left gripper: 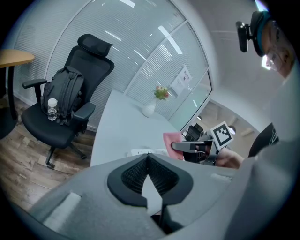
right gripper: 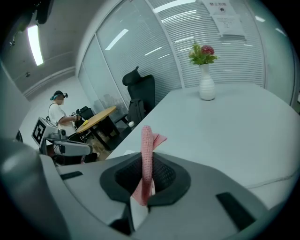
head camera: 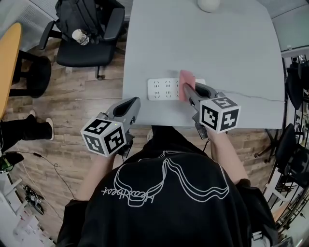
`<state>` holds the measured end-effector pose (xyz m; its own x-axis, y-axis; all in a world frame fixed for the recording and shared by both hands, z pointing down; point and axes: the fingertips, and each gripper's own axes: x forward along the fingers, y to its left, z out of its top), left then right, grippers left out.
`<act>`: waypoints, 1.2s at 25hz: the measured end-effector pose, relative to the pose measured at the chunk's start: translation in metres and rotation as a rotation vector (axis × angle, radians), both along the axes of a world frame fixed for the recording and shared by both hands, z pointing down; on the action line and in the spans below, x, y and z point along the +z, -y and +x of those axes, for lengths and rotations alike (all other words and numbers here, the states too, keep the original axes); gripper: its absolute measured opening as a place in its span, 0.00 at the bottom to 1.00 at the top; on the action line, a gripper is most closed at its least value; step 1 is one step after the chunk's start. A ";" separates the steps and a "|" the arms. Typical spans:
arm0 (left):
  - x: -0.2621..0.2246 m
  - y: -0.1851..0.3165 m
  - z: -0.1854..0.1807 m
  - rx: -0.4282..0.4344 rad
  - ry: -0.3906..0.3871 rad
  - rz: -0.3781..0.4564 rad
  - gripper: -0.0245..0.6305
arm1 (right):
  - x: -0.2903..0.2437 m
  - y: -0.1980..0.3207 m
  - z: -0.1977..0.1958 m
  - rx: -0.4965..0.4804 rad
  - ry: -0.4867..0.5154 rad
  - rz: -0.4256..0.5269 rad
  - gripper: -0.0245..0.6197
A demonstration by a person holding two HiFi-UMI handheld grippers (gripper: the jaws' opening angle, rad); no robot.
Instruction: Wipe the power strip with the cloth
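Note:
A white power strip (head camera: 164, 89) lies flat near the front edge of the pale grey table (head camera: 231, 53). My right gripper (head camera: 187, 91) is shut on a pink cloth (head camera: 186, 82), and the cloth stands over the strip's right end. In the right gripper view the cloth (right gripper: 146, 140) sticks up from between the jaws. My left gripper (head camera: 134, 103) hangs shut and empty at the table's front left corner, left of the strip. The left gripper view looks past its own jaws (left gripper: 147, 159) to the strip (left gripper: 140, 152), the cloth (left gripper: 171, 139) and the right gripper (left gripper: 187, 146).
The strip's cable (head camera: 251, 95) runs right across the table. A white vase (head camera: 208, 4) stands at the far edge. A black office chair (head camera: 89, 43) carrying a backpack and a bottle (head camera: 79, 36) stands to the left. A person's legs (head camera: 24, 130) show at far left.

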<state>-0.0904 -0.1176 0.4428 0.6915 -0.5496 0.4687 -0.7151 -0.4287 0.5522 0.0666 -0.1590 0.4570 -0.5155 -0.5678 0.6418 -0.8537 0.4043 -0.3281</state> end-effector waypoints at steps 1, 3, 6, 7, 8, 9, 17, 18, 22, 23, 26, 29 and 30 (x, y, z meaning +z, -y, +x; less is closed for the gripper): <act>-0.001 0.000 -0.002 -0.001 0.003 0.003 0.06 | 0.000 0.000 -0.010 -0.018 0.013 -0.002 0.10; -0.002 -0.002 -0.005 -0.002 0.008 0.008 0.06 | -0.001 -0.002 -0.030 -0.056 0.035 -0.007 0.10; -0.001 -0.005 -0.010 -0.012 0.006 0.002 0.06 | 0.002 -0.005 -0.058 -0.114 0.037 -0.013 0.10; -0.001 -0.006 -0.011 -0.014 0.003 -0.001 0.06 | 0.004 -0.006 -0.066 -0.128 0.036 -0.017 0.10; -0.001 -0.007 -0.012 -0.014 -0.002 -0.005 0.06 | 0.006 -0.006 -0.073 -0.140 0.036 -0.021 0.10; -0.002 -0.008 -0.013 -0.014 -0.007 -0.007 0.06 | 0.009 -0.006 -0.079 -0.150 0.037 -0.027 0.10; -0.002 -0.010 -0.027 -0.042 -0.004 -0.010 0.06 | 0.038 -0.009 -0.110 -0.194 0.005 -0.069 0.10; -0.003 -0.011 -0.028 -0.042 -0.001 -0.008 0.06 | 0.040 -0.009 -0.111 -0.193 0.004 -0.075 0.10; -0.002 -0.012 -0.033 -0.045 0.000 -0.011 0.06 | 0.046 -0.007 -0.112 -0.192 -0.013 -0.084 0.10; -0.001 -0.012 -0.033 -0.047 0.000 -0.014 0.06 | 0.048 -0.007 -0.112 -0.193 -0.016 -0.085 0.10; -0.001 -0.013 -0.033 -0.046 0.000 -0.013 0.06 | 0.050 -0.007 -0.111 -0.194 -0.024 -0.088 0.10; -0.002 -0.015 -0.031 -0.037 -0.003 -0.007 0.06 | 0.050 -0.007 -0.110 -0.198 -0.034 -0.092 0.10; -0.002 -0.015 -0.031 -0.036 -0.002 -0.008 0.06 | 0.050 -0.007 -0.109 -0.198 -0.036 -0.093 0.10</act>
<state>-0.1211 -0.1030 0.4406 0.6723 -0.5702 0.4721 -0.7288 -0.3982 0.5570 -0.0423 -0.1519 0.5070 -0.5869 -0.3950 0.7068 -0.7725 0.5346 -0.3427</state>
